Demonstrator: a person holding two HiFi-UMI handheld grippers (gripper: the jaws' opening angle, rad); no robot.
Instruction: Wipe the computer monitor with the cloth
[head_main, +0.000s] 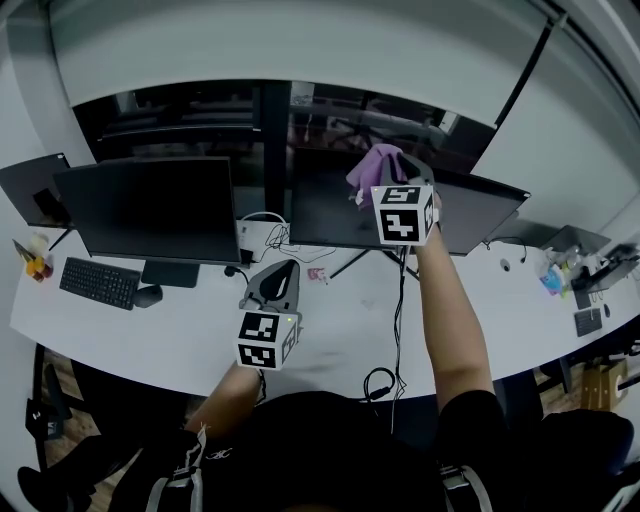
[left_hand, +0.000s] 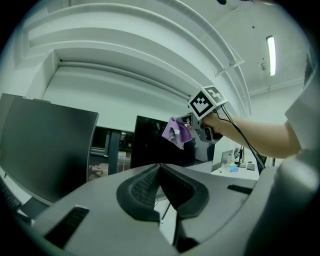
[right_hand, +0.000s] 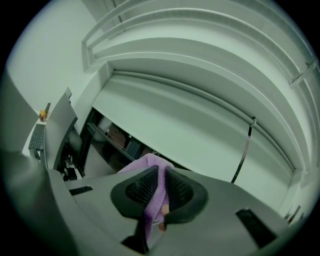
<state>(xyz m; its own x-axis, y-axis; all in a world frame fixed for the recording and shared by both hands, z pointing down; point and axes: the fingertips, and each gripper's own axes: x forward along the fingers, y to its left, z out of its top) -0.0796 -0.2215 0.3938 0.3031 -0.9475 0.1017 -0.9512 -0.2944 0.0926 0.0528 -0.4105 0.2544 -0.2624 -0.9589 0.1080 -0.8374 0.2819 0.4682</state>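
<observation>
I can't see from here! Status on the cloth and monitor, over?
Right gripper shut on purple cloth, at top edge of right monitor. Left gripper shut, empty. Nothing blocking.

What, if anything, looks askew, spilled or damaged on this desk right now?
Nothing stands out. The right gripper is shut on the purple cloth at the top edge of the right-hand monitor; the left gripper is shut and empty over the desk. No spill or damage shows.

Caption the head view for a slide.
Right gripper holds purple cloth at right monitor's top edge; left gripper shut, empty.
</observation>
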